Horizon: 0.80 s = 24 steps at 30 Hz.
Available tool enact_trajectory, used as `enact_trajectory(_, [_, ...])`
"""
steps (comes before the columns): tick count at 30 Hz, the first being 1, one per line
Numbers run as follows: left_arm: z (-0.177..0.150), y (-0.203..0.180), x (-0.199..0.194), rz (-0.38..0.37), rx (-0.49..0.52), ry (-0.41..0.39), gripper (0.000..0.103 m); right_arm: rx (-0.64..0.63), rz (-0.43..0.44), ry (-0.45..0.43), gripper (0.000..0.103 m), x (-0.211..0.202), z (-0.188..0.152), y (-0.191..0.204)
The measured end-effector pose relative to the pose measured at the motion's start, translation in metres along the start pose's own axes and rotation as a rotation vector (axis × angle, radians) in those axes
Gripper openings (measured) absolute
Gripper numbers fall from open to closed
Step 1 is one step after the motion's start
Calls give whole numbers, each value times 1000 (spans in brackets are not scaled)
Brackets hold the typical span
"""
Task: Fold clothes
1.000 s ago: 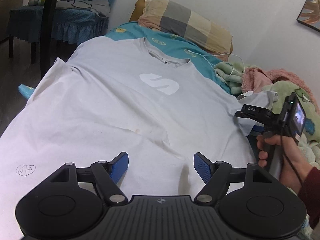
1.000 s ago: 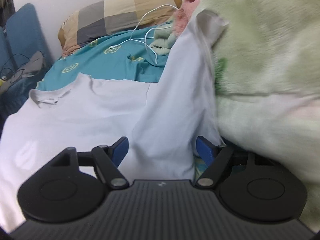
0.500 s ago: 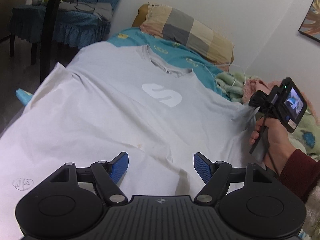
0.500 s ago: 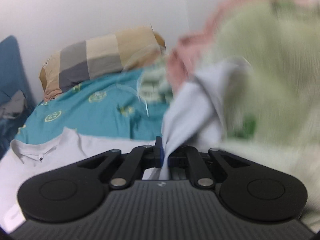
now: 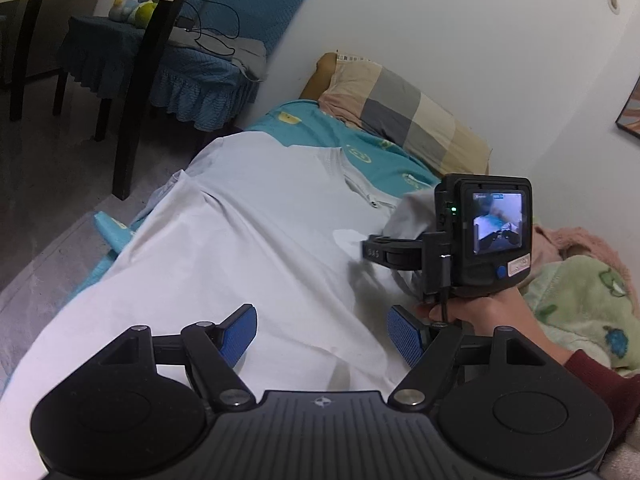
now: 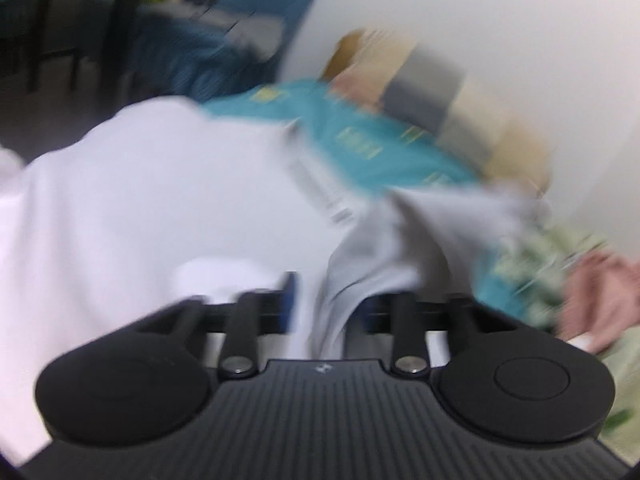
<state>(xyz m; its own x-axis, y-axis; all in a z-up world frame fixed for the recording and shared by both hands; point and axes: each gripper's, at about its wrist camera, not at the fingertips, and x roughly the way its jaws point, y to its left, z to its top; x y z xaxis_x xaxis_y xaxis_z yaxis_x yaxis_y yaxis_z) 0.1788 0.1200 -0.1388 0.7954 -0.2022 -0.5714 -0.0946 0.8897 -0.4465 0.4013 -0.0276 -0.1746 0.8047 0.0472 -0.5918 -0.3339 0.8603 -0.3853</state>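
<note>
Teal bedding runs up the middle of the left wrist view toward a checked pillow against the white wall, with a dark chair in the upper left. Across the centre lies the pale grey T-shirt, spread flat. At the bottom, the left gripper hovers over the shirt's lower part, jaws wide apart, holding nothing. At right centre, the right gripper is clamped on the shirt's sleeve, the cloth bunched between its fingers; the right wrist view is blurred. A green fleece blanket sits at the far right.
</note>
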Motion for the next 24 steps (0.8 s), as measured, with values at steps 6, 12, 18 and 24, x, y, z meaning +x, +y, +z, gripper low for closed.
enact_trajectory(6, [0,-1,8,-8,25,5,74,180,173,-10,75,-57,-16,-31])
enact_trajectory(12, [-7,-14,1,-33,67,20,74,483,196,25,75,-176,-62,-90])
enact_trajectory(18, [-25,-41,-20,-48,152,45,74,740,178,46,75,-267,-120,-124])
enact_trajectory(24, [-54,-85,-44,-68,294,75,74,904,137,24,75,-300,-170,-149])
